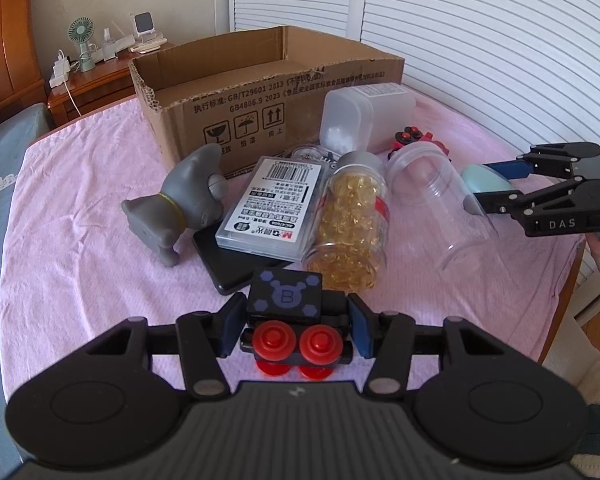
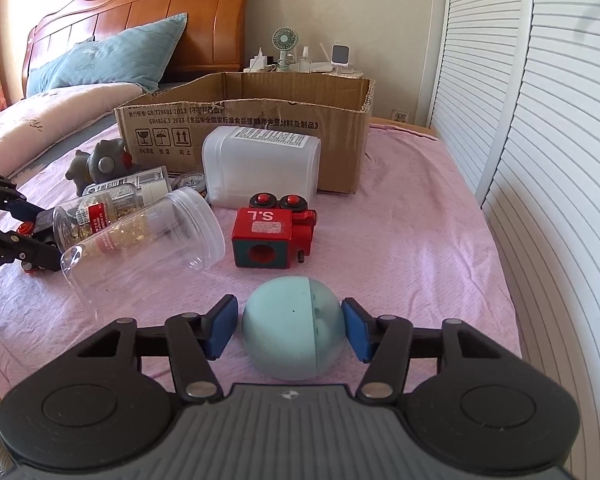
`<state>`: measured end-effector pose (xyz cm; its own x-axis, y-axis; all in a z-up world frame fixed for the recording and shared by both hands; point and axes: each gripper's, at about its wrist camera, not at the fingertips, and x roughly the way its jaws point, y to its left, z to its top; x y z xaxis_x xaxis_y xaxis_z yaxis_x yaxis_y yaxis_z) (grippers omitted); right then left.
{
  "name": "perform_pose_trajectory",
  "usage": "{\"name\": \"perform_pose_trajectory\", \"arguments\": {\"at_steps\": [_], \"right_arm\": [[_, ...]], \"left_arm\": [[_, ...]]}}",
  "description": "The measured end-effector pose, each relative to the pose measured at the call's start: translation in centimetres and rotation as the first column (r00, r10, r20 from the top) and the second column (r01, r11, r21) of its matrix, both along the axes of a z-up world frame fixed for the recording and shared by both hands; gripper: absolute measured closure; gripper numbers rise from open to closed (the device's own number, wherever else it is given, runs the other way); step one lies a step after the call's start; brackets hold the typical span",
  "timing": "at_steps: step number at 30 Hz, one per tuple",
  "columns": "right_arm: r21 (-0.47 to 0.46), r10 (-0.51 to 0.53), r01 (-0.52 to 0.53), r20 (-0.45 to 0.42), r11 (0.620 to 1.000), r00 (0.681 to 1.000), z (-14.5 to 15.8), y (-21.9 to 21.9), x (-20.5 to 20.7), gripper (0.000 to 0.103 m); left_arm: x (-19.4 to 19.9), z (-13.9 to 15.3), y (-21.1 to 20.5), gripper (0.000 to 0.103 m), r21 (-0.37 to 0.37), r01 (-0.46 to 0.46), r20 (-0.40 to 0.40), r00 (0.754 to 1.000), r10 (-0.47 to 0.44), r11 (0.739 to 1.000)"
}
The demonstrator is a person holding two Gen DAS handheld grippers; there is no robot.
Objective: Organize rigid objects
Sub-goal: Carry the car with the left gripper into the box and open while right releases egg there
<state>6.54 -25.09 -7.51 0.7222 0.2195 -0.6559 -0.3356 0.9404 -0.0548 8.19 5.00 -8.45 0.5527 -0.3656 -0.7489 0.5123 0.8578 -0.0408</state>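
My left gripper [image 1: 294,330] is shut on a black block toy [image 1: 286,300] with red wheels, just above the pink sheet. My right gripper [image 2: 290,330] is open around a teal ball [image 2: 294,326]; the pads stand close beside it with small gaps. In the left wrist view the right gripper [image 1: 496,186] reaches in from the right over the teal ball [image 1: 482,178]. An open cardboard box [image 1: 260,92] stands at the back, also in the right wrist view [image 2: 260,120].
On the sheet lie a grey elephant toy [image 1: 180,204], a clear flat case [image 1: 276,208] on a black slab, a capsule bottle [image 1: 352,228], an empty clear jar [image 2: 140,240], a white container [image 2: 260,164] and a red block toy [image 2: 272,234]. The bed edge is at the right.
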Motion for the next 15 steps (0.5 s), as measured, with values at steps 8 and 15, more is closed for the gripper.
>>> {"name": "perform_pose_trajectory", "arguments": {"at_steps": [8,15], "right_arm": [[-0.002,0.015,-0.015,0.024,1.0,1.0,-0.18,-0.22,-0.55,0.043],[0.01,-0.013,0.012,0.014,1.0,1.0,0.01,-0.33,-0.68,0.045]], "left_arm": [[0.05,0.01,0.04,0.05,-0.006,-0.004,-0.001,1.0,0.004,1.0],[0.29,0.22,0.2,0.052,-0.014,-0.019,-0.017,1.0,0.018,1.0]]}}
